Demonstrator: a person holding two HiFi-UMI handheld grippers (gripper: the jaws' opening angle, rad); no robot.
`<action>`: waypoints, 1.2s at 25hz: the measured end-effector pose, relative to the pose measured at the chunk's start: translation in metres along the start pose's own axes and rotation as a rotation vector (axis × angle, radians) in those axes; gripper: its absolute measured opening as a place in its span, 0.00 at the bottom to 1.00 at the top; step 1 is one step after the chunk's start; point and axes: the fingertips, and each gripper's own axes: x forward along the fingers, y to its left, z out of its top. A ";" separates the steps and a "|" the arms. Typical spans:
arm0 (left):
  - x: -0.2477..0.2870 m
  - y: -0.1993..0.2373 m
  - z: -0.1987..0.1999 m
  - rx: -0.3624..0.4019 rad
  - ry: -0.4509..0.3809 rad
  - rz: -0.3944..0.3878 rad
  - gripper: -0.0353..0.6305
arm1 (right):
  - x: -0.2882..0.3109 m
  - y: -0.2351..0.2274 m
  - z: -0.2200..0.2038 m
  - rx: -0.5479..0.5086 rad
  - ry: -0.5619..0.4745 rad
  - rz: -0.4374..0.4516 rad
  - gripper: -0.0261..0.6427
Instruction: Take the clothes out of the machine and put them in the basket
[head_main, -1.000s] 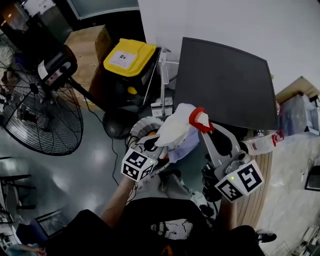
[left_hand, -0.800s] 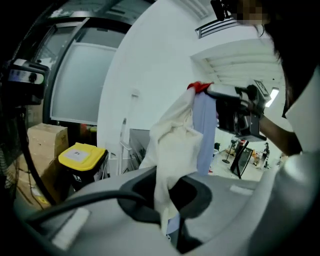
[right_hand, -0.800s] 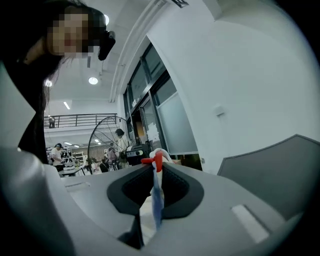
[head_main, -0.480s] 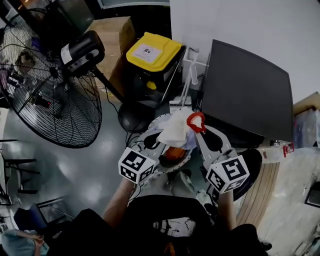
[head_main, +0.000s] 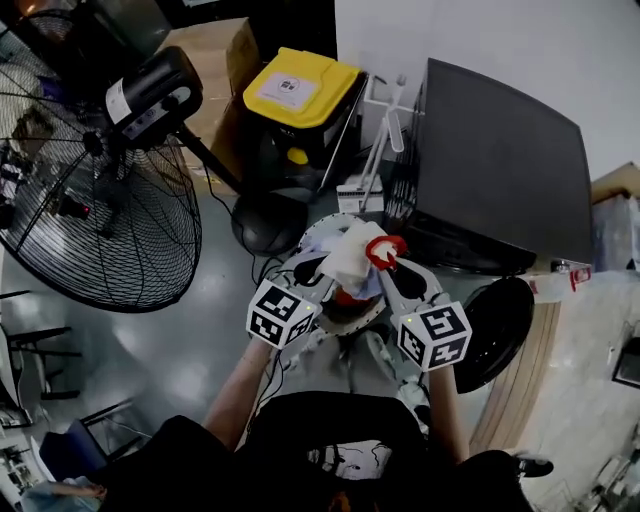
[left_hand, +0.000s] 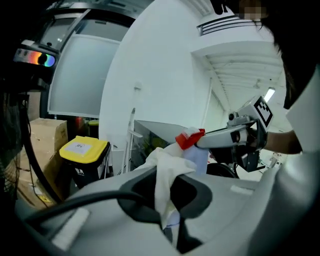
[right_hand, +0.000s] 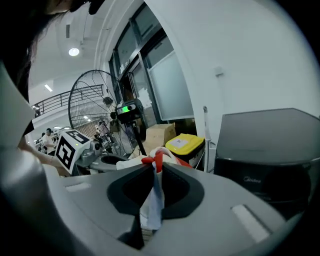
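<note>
Fan (head_main: 90, 170), black and wire-caged, fills the left side of the head view and stands on the glossy grey floor (head_main: 150, 345). Across from it, at the upper right, the boxy black machine (head_main: 500, 165) stands against a white wall, with a dark round panel (head_main: 497, 335) low at its front corner; whether that is its door cannot be told. Between fan and machine a black bin (head_main: 298, 88) with a yellow lid stands beside a cardboard box (head_main: 212, 62). Nearer the person, the white round basket (head_main: 318, 228) lies on the floor below both tools, and something orange-red shows inside it. Over the basket's middle hangs a bundle of clothes held from both sides. The left claw (head_main: 332, 268) is clamped on the white cloth (head_main: 352, 250), which runs down between its closed jaws in the left gripper view. The right claw (head_main: 384, 264) is closed on the pale blue garment (right_hand: 152, 197), whose red trim (right_hand: 155, 161) bunches just above the jaws. The two pieces touch each other, the red trim lying against the white cloth's right edge. Whether the bundle touches the basket's contents cannot be told.
</note>
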 end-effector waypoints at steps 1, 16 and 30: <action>0.004 0.003 -0.010 0.008 0.020 -0.001 0.08 | 0.005 0.000 -0.009 0.011 0.019 -0.006 0.13; 0.067 0.057 -0.168 0.049 0.304 -0.047 0.09 | 0.089 -0.036 -0.163 0.176 0.222 -0.177 0.13; 0.077 0.075 -0.275 0.009 0.564 -0.118 0.29 | 0.138 -0.046 -0.236 0.323 0.286 -0.200 0.39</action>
